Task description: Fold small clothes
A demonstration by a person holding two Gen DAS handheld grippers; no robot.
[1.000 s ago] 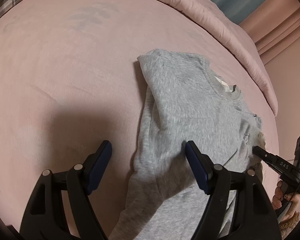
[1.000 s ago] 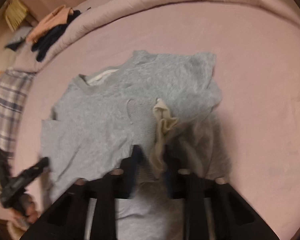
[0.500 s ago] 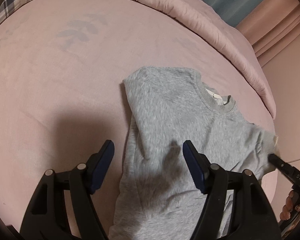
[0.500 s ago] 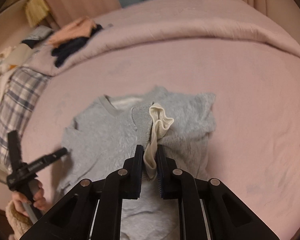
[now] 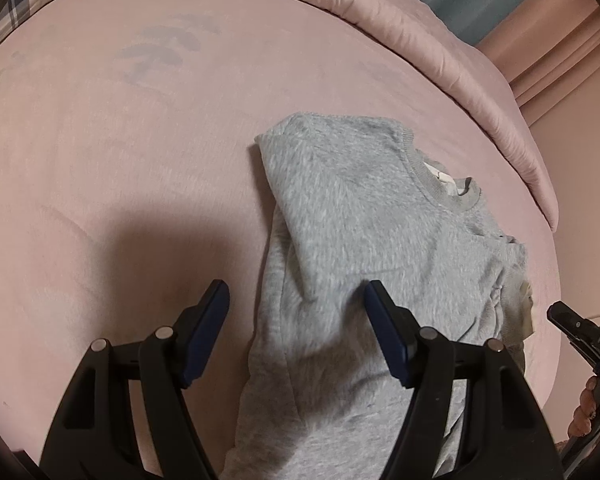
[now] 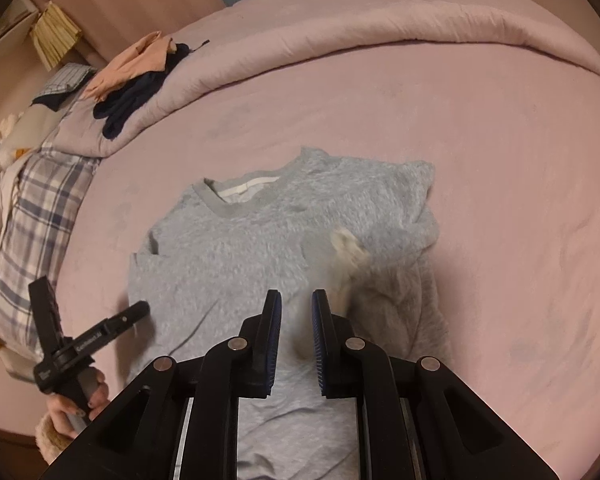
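A grey sweatshirt (image 5: 364,240) lies front up on the pink bed sheet (image 5: 120,160), collar toward the rolled duvet. My left gripper (image 5: 298,312) hovers open over the sweatshirt's left edge, with nothing pressed between its pads. My right gripper (image 6: 297,320) is shut on a sleeve of the sweatshirt. The sleeve's cream-lined cuff (image 6: 348,252) sticks up blurred just right of the jaws. In the left wrist view the right gripper (image 5: 560,314) shows at the far right edge, next to the same cuff (image 5: 526,308).
A rolled pink duvet (image 6: 380,40) runs along the far side of the bed. A peach and navy pile of clothes (image 6: 136,76) lies on it. A plaid pillow (image 6: 32,216) sits at the left. A hand (image 6: 76,400) holds the left gripper's handle.
My right gripper has risen with the sleeve in it, and the cuff has swung to the right of the jaws and blurs. The left gripper has stayed nearly in place.
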